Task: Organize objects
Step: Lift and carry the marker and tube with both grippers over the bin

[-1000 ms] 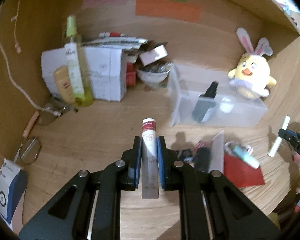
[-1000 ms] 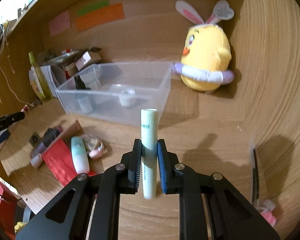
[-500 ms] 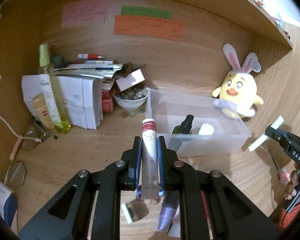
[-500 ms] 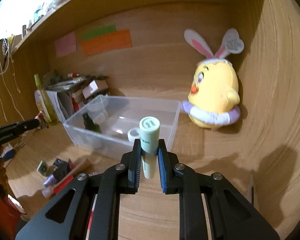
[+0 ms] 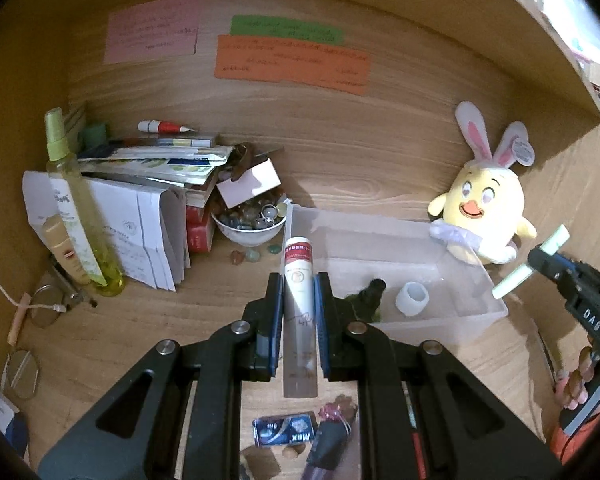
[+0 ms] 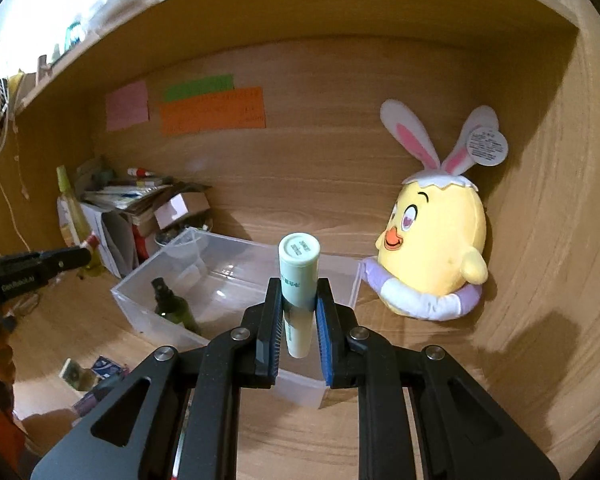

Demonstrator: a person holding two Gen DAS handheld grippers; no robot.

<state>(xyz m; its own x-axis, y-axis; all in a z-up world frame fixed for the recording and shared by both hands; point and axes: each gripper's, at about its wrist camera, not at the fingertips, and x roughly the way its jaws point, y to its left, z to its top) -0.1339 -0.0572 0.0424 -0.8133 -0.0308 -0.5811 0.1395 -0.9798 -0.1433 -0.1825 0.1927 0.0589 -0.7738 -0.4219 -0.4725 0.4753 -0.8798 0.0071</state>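
Observation:
My left gripper (image 5: 298, 292) is shut on a clear tube with a red-and-white cap (image 5: 299, 304), held above the desk just left of a clear plastic bin (image 5: 440, 320). The bin holds a dark green spray bottle (image 5: 366, 298) and a small white jar (image 5: 412, 298). My right gripper (image 6: 298, 304) is shut on a pale green tube (image 6: 299, 280), held over the bin's near right part (image 6: 340, 276). The right gripper also shows in the left wrist view (image 5: 540, 258), by the bin's right end.
A yellow bunny-eared plush (image 6: 436, 256) sits right of the bin. Papers and boxes (image 5: 140, 200), a tall yellow-green spray bottle (image 5: 80, 216) and a bowl of trinkets (image 5: 252, 220) stand at the back left. Small items (image 5: 288, 432) lie on the desk in front.
Both grippers have risen and moved toward the bin with their tubes. The right gripper now hangs over the bin; the left one has come close to its left end.

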